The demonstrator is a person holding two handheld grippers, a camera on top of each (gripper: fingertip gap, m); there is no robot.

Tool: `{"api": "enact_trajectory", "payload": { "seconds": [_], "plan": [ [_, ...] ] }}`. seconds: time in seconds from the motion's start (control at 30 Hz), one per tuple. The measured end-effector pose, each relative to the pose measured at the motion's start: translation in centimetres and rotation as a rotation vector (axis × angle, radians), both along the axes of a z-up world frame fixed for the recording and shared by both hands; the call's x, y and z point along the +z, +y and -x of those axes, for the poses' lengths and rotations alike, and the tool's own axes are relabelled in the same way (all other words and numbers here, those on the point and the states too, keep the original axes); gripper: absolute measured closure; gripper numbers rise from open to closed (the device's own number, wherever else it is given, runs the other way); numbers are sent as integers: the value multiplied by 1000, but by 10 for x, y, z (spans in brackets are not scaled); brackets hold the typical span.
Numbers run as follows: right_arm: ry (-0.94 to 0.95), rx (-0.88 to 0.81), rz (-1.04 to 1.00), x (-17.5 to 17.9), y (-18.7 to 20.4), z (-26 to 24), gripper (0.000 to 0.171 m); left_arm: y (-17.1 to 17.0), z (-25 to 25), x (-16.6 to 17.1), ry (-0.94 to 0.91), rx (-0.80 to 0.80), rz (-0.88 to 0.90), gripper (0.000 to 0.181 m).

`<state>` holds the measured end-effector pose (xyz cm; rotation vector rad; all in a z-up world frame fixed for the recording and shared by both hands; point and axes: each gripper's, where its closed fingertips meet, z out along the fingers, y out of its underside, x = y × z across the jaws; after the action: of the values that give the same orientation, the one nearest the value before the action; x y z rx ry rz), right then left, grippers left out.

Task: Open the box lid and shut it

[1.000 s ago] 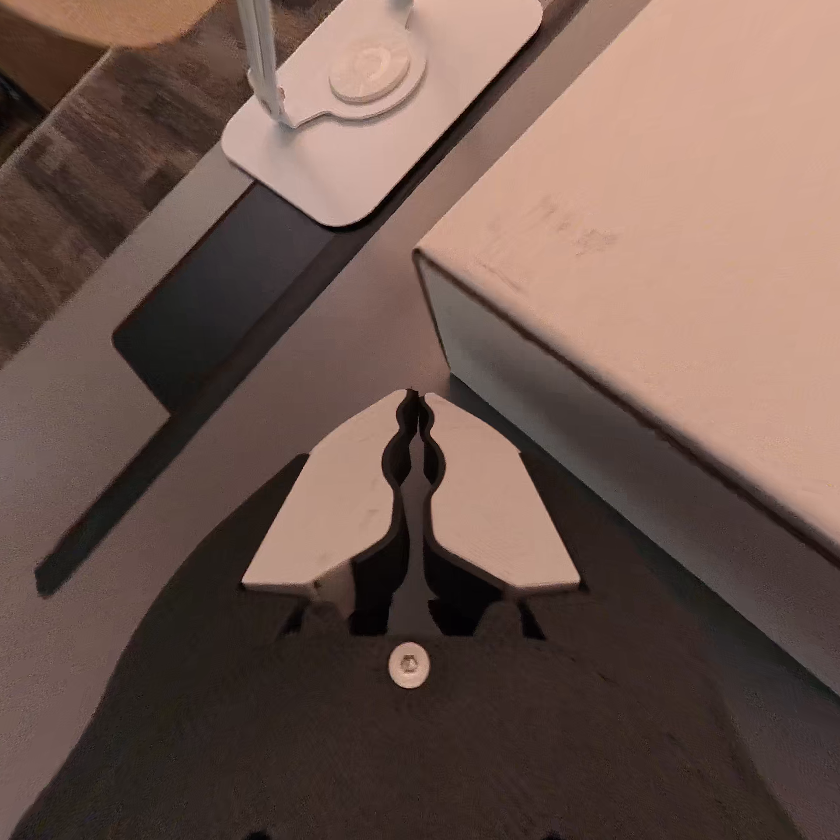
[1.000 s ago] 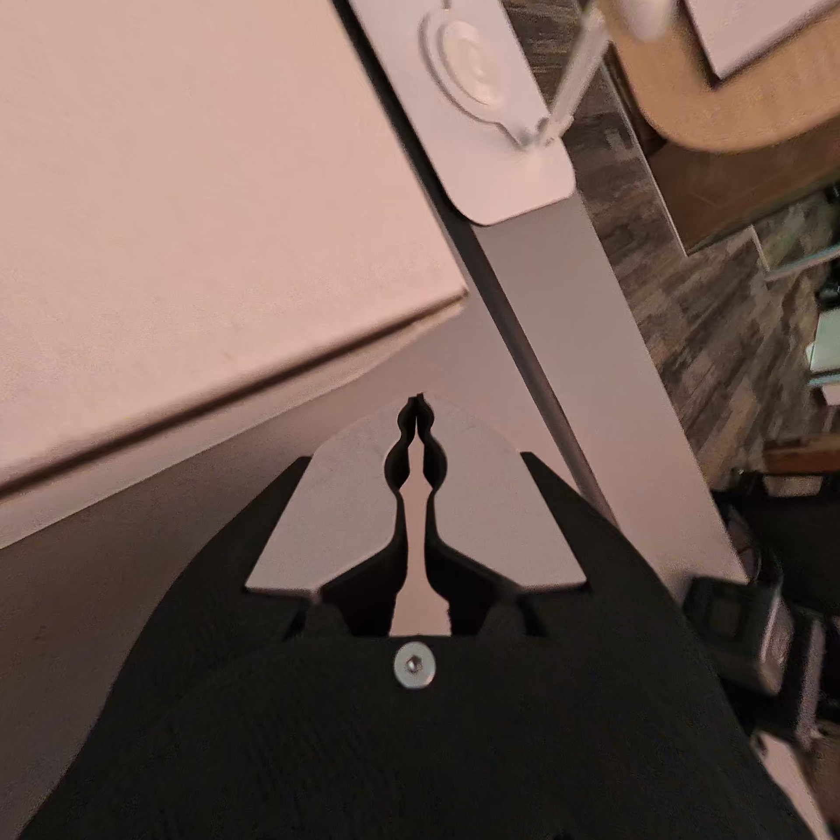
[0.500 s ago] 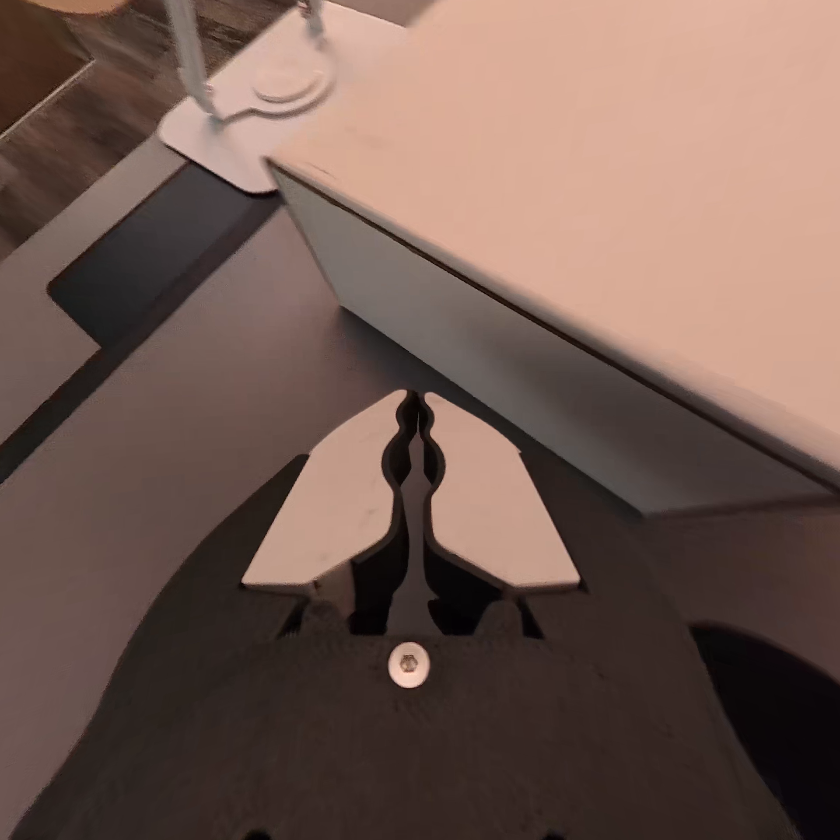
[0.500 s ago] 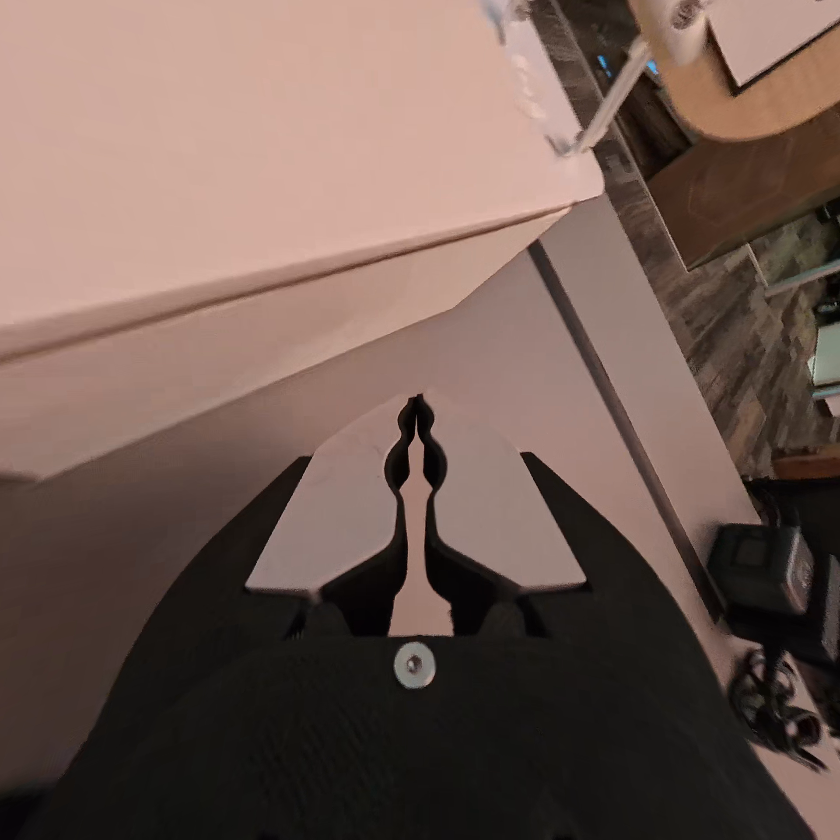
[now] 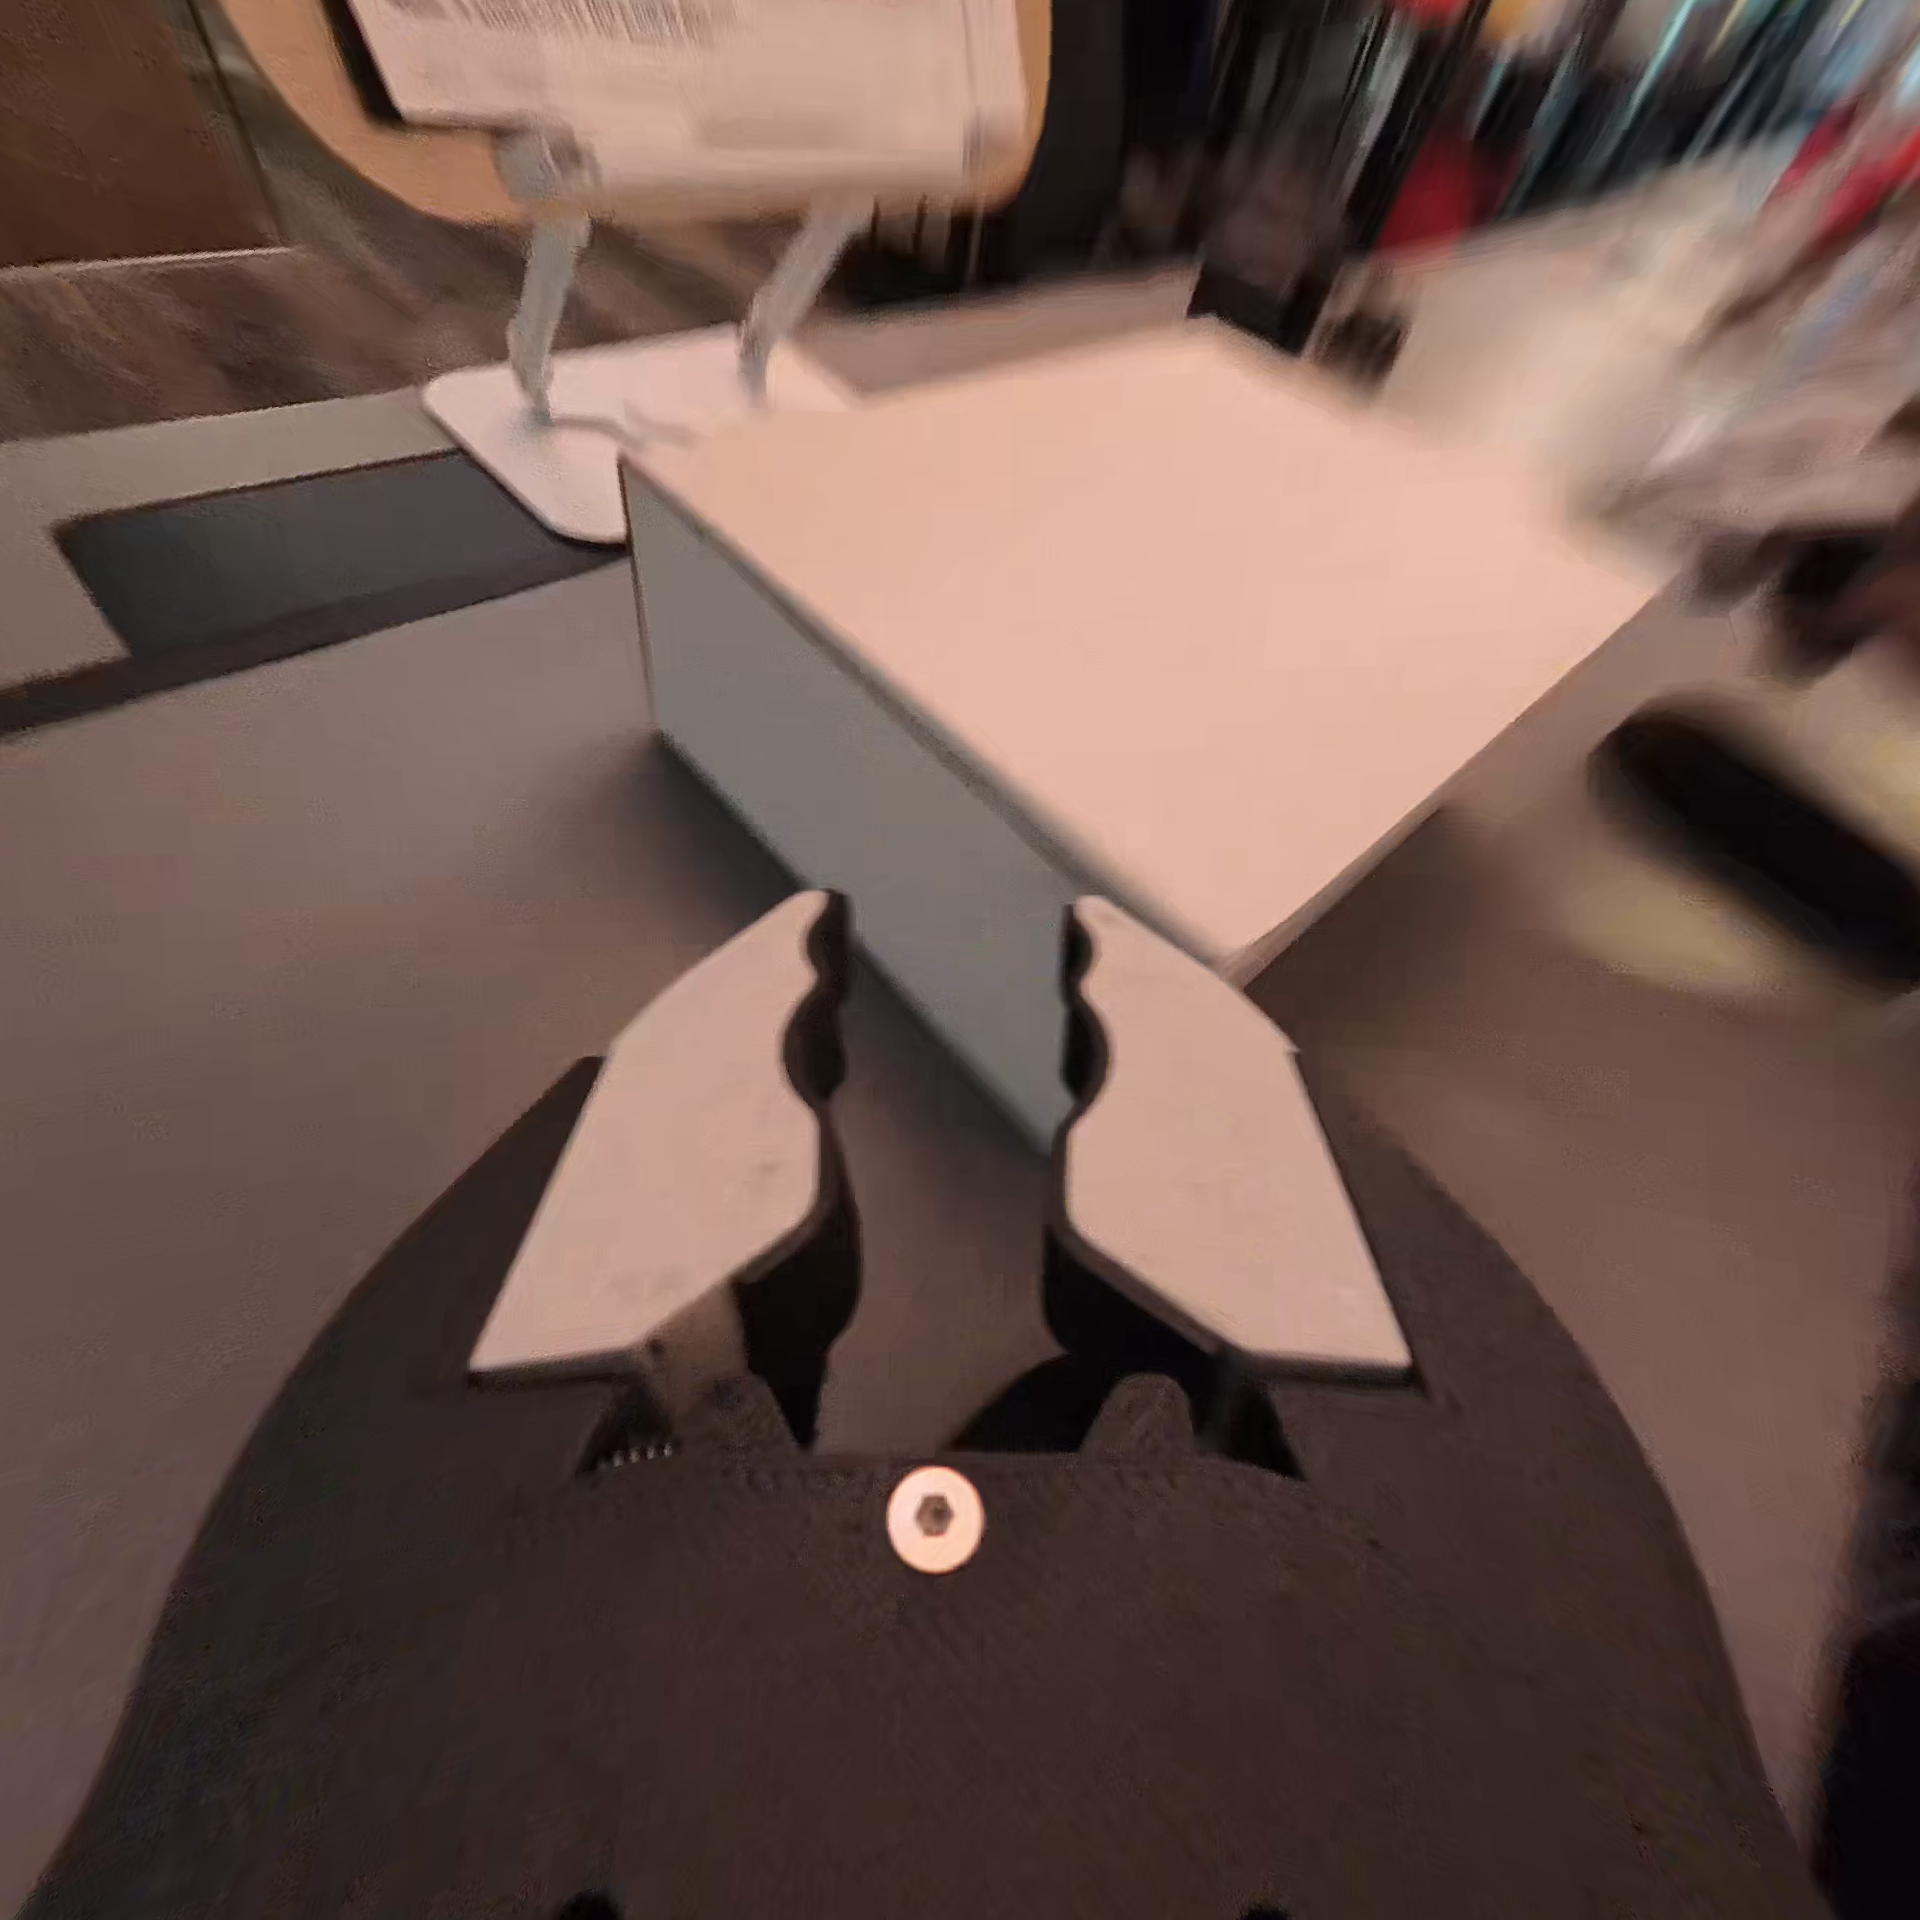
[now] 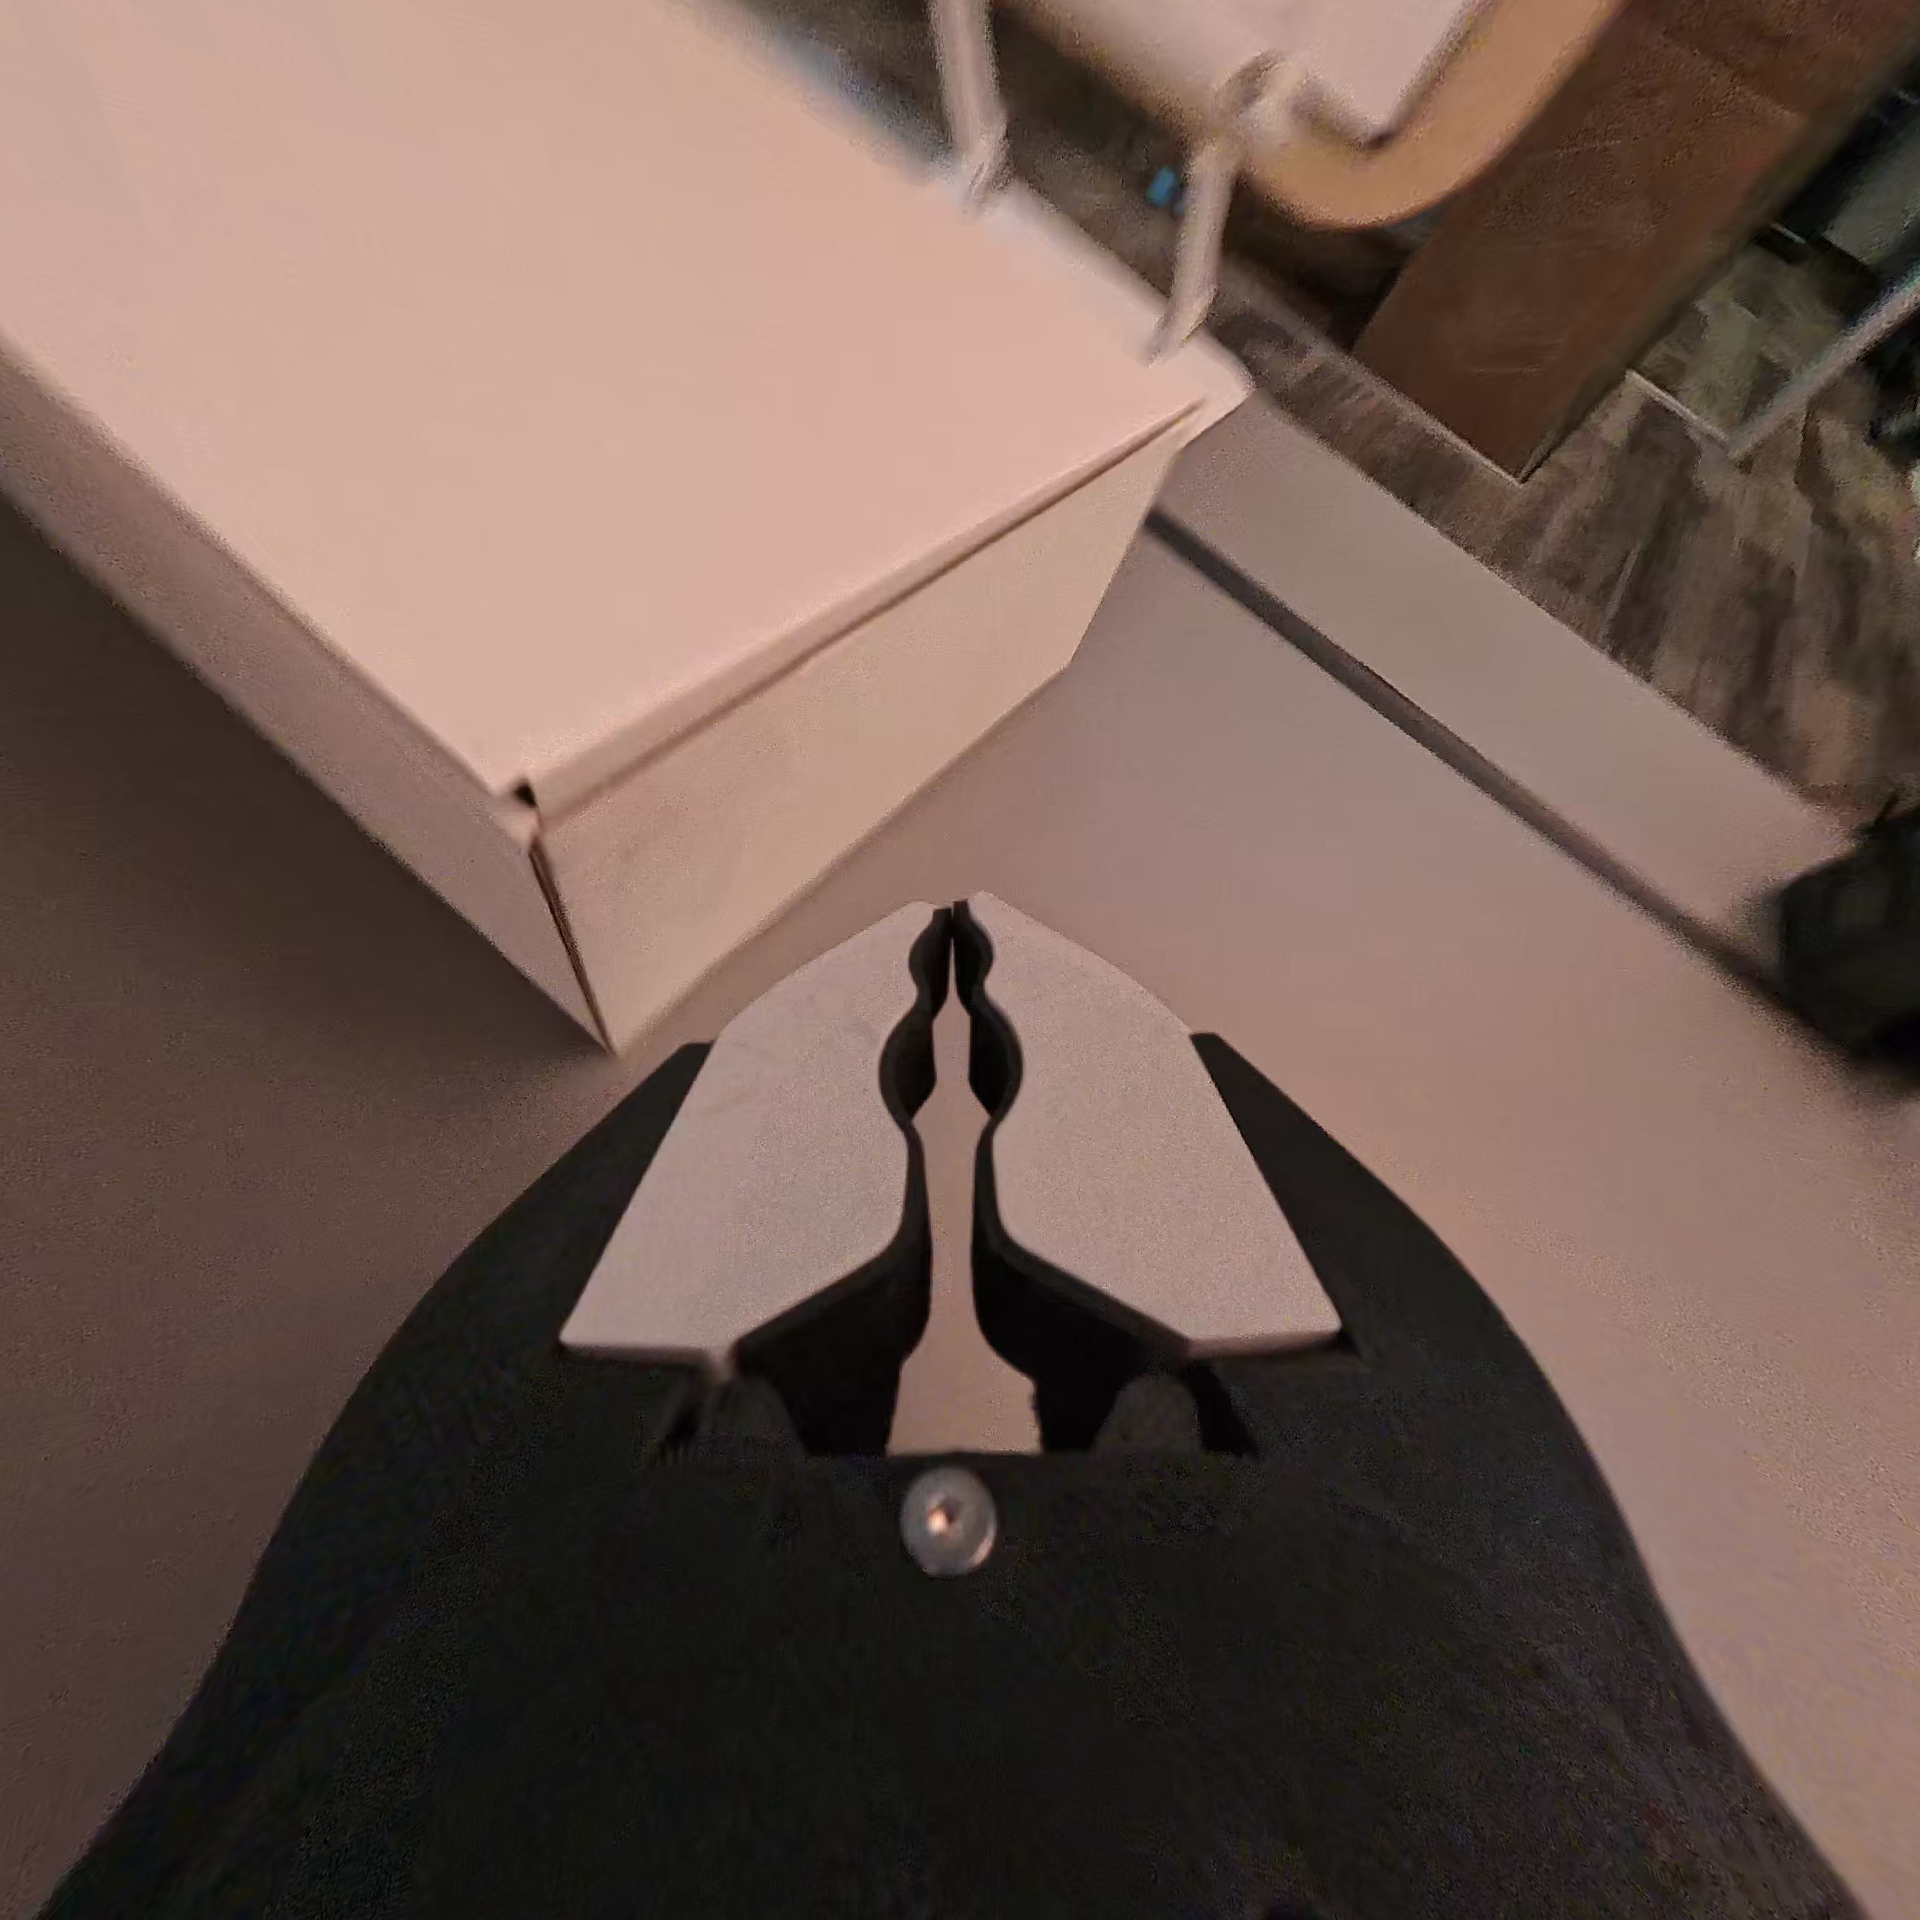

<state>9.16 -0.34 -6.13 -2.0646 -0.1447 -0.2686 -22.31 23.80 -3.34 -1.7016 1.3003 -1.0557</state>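
A white cardboard box [image 5: 1143, 644] lies on the grey table with its lid down flat. My left gripper [image 5: 951, 925] is open and empty, its fingers just short of the box's near left side wall. In the right wrist view the box [image 6: 540, 416] fills the upper left, with its near corner and lid seam showing. My right gripper [image 6: 953, 914] is shut and empty, just right of that corner and a little short of the box's side wall.
A white stand base [image 5: 540, 457] with thin metal rods stands behind the box. A dark recess [image 5: 281, 566] cuts into the table at the left. A black device [image 6: 1849, 956] lies at the table's right edge. A blurred dark shape [image 5: 1766, 831] lies right of the box.
Both grippers have pulled back and swung round, so more of the box shows. The left gripper has gone from shut to open. The right gripper stays shut.
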Motion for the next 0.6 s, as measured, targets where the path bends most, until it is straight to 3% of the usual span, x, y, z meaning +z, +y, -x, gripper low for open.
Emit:
{"api": "enact_trajectory", "payload": {
  "seconds": [0.03,0.1,0.17,0.27,0.4,0.47,0.5,0.6],
  "plan": [
    [141,-52,-119,15,-5,-1,166,-5,4,16,-125,8,128,129],
    [505,-21,-394,59,-8,12,138,-18,7,43,-336,-21,355,107],
    [780,64,-528,90,-6,30,124,-29,2,39,-337,-30,422,96],
    [743,-3,-325,61,15,47,88,-36,-14,15,-229,16,374,82],
    [773,-40,-149,17,28,57,95,-52,-33,-3,-169,-36,446,96],
    [800,-53,-105,-2,29,56,102,-51,-34,-29,-40,-9,382,106],
    [791,-44,-78,-10,29,58,102,-48,-33,-44,25,17,330,101],
    [851,-9,-84,-12,27,61,102,-52,-29,-77,181,18,292,110]
  ]
}}
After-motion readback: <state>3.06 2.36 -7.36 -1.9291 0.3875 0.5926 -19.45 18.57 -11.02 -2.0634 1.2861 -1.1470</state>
